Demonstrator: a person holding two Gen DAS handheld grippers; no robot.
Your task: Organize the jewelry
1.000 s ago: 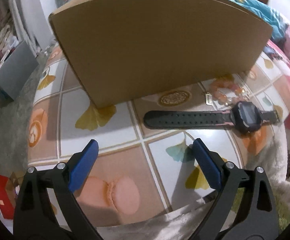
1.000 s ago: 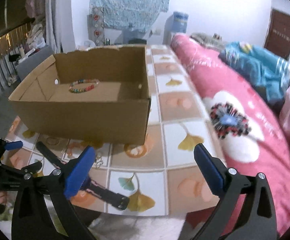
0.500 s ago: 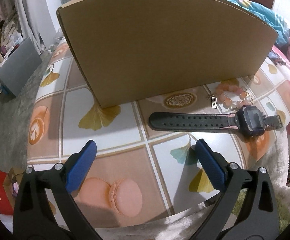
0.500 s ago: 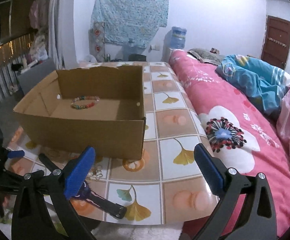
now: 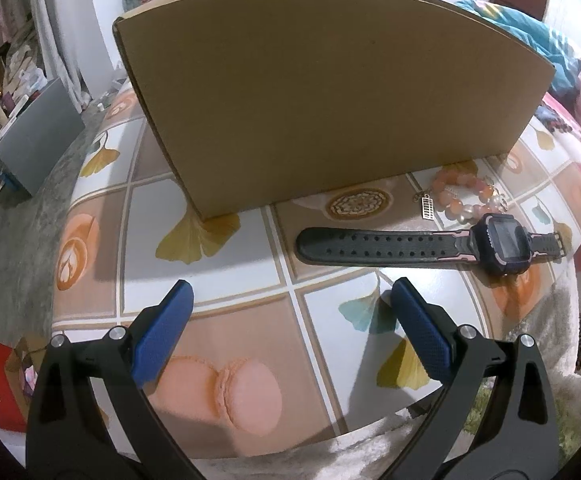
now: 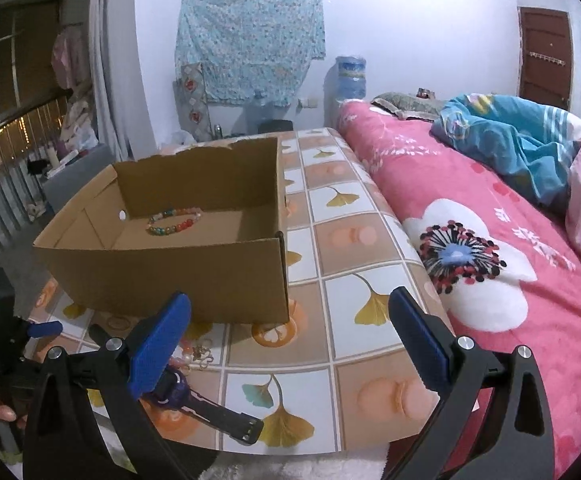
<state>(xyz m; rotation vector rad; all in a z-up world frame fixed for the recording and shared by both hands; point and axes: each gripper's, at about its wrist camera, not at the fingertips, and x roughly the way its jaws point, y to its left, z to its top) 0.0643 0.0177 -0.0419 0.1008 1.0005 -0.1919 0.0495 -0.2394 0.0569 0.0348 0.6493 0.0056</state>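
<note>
Left tool [image 5: 288, 300] gapes above bare tabletop [image 5: 226, 276]; watch [image 5: 430, 246] beside box [image 5: 330, 92].

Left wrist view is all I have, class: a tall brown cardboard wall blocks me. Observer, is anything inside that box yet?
Observer: Yes. The right wrist view looks into the brown cardboard box; one multicoloured bead bracelet lies on its floor near the far wall.
Operator: Anything else in there?
Observer: No, the rest of the floor that shows is bare cardboard.
Operator: What lies beyond the table on the right?
Observer: A bed with a pink floral quilt runs along the table's edge.
Operator: Is the right gripper holding anything?
Observer: No. The right gripper has its blue fingers spread, with nothing between them.
</note>
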